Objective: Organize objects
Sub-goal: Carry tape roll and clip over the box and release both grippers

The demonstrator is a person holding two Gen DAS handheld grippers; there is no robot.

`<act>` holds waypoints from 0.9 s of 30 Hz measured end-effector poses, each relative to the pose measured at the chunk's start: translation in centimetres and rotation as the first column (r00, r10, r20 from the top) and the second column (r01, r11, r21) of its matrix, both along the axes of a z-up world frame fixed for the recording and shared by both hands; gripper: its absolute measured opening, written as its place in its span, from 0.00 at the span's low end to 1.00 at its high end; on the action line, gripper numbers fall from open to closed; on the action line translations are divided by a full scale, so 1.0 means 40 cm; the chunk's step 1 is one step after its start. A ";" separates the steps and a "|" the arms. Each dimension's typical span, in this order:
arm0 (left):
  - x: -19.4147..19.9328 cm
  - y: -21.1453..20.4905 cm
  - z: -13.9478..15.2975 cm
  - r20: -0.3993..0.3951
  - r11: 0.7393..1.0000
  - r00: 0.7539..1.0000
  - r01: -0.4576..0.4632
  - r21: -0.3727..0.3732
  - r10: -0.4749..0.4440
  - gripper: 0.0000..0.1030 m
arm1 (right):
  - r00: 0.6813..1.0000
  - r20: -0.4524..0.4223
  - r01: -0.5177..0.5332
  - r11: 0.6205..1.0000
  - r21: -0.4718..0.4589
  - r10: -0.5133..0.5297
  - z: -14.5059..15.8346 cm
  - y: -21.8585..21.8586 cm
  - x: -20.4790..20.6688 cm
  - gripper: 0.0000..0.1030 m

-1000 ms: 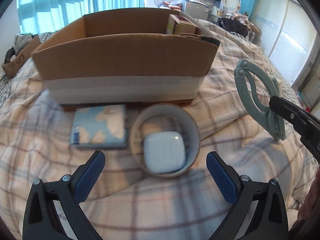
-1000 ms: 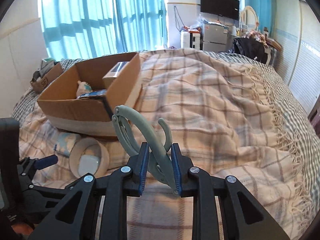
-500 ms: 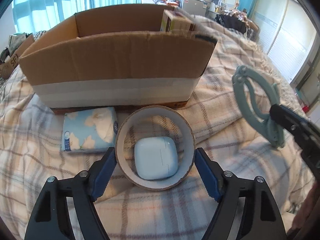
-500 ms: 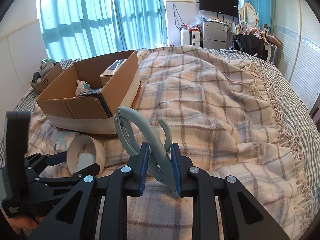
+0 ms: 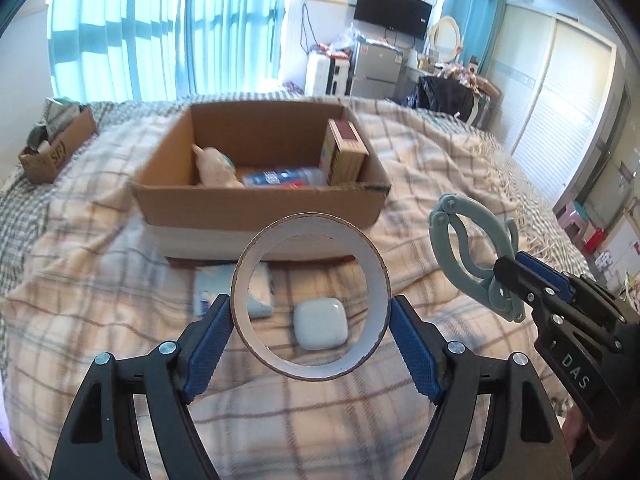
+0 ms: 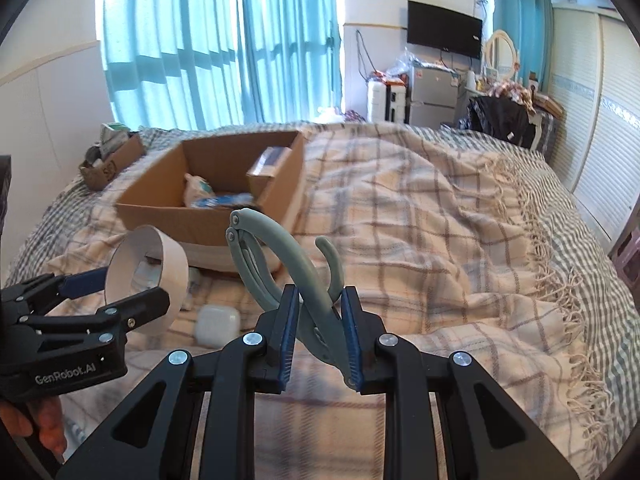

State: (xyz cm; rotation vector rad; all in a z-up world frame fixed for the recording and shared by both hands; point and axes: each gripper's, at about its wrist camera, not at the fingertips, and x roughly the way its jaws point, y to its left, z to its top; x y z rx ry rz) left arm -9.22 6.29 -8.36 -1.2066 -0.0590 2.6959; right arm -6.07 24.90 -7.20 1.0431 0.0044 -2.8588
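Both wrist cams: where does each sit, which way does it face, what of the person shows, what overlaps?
Left wrist: behind the left gripper, facing down-forward at the tape ring it clamps; no hand visible.
Right wrist: behind the right gripper, facing across the bed, clamped on the green clip; a hand shows at lower left.
Shared: cardboard box, white case, ring, clip.

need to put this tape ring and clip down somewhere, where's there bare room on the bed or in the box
Widest bare patch: the plaid blanket right of the cardboard box, out to its fringe. Inside the box, the floor at the back between the pale toy and the upright carton is free. Crowded: the strip before the box, with the tissue pack and white case.
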 end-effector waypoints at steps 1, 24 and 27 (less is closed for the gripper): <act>0.005 -0.008 0.010 -0.005 1.000 1.000 -0.006 -0.002 0.005 0.78 | 1.000 -0.013 -0.009 1.000 0.005 0.010 0.015 -0.013 0.010 0.20; -0.167 -0.123 0.181 -0.154 0.997 0.987 -0.061 -0.054 0.052 0.78 | 0.975 -0.186 -0.111 0.991 0.075 0.123 0.270 -0.211 -0.166 0.20; -0.232 -0.128 0.159 -0.139 0.997 0.989 -0.058 -0.052 0.051 0.78 | 0.980 -0.166 -0.101 0.992 0.079 0.113 0.257 -0.225 -0.244 0.20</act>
